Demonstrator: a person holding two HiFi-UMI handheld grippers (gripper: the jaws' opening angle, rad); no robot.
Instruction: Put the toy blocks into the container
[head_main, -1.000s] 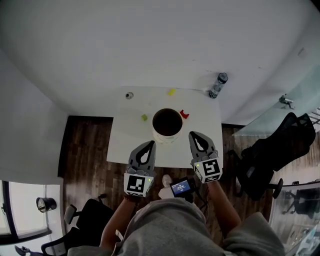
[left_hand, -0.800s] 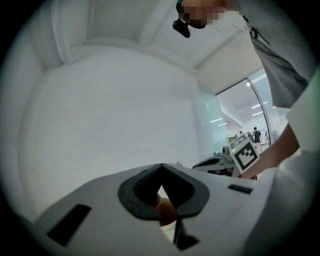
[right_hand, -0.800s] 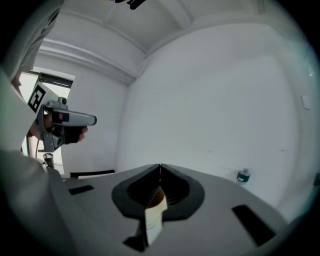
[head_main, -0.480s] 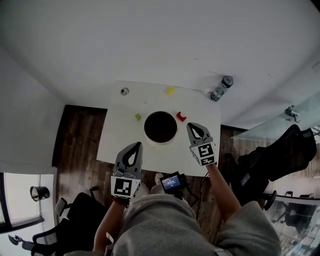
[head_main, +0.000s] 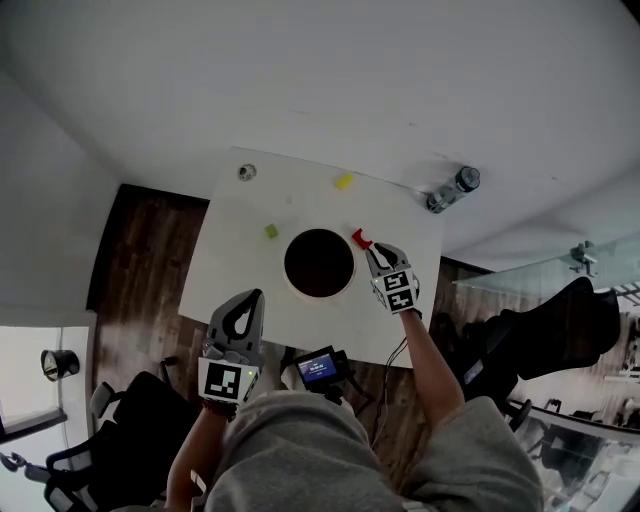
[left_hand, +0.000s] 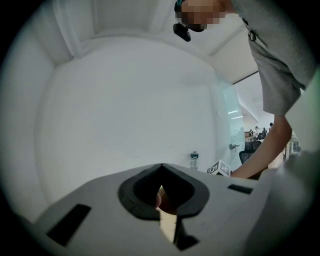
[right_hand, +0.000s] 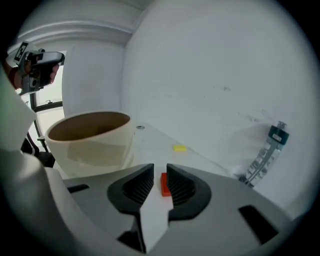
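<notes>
My right gripper (head_main: 372, 250) has just been opening to a narrow gap around the red block (head_main: 361, 238), not yet pressing it, just right of the container (head_main: 300, 293) at frame centre. The yellow block (head_main: 344, 181) and green block (head_main: 271, 231) wait on the bench (head_main: 240, 265). My left gripper (head_main: 256, 295) is closed and empty. I judge that all three blocks are still to go in.

Office: black swivel chairs (head_main: 555, 335), glass partition (head_main: 520, 272), wood floor (head_main: 140, 270).

No words or numbers can be read anywhere. The marker cube (head_main: 226, 382) on the left tool (head_main: 256, 295) and the one on the right tool (head_main: 370, 248) bear only black-and-white square patterns. The small screen (head_main: 322, 368) glows blue, its print too small. The bottle (head_main: 452, 190) label is illegible.
</notes>
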